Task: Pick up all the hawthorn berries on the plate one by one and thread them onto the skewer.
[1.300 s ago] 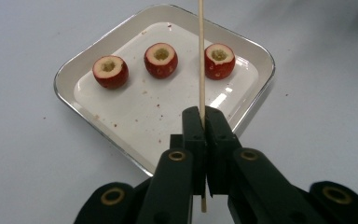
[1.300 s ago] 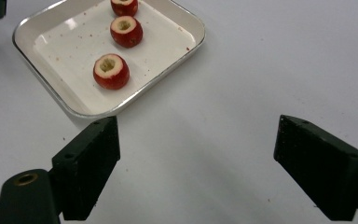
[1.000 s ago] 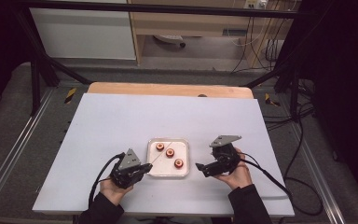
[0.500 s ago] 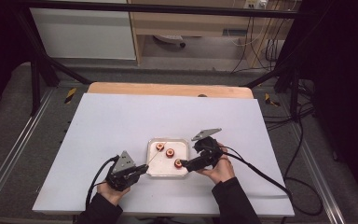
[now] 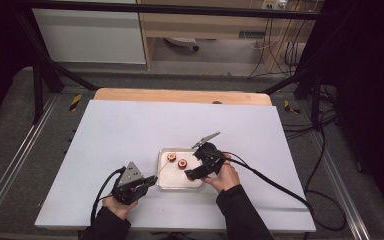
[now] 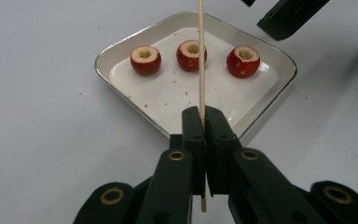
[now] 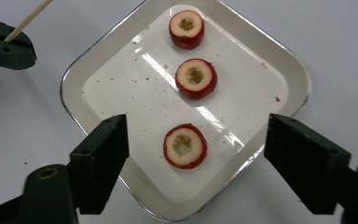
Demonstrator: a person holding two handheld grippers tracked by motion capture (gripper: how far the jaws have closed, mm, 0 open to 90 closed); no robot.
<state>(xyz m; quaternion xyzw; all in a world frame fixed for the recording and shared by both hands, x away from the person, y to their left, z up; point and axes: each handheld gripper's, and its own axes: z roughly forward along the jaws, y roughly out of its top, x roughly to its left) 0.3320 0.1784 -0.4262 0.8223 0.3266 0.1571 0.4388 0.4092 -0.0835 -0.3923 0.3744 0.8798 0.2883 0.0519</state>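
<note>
A white square tray near the table's front holds three red cored fruit pieces in a row. My left gripper is shut on a thin wooden skewer that points over the tray toward the middle fruit. In the high view the left gripper sits just left of the tray's front corner. My right gripper hangs open above the tray, with its jaws wide on either side of the nearest fruit and not touching it. In the high view the right gripper covers that fruit.
The tray sits on a large white table top with a wooden strip along the far edge. Black cables trail from both grippers toward the front and right. Small red crumbs lie on the tray floor.
My right gripper has moved left from beside the tray to over its right part. The left gripper with the skewer has shifted slightly toward the tray.
</note>
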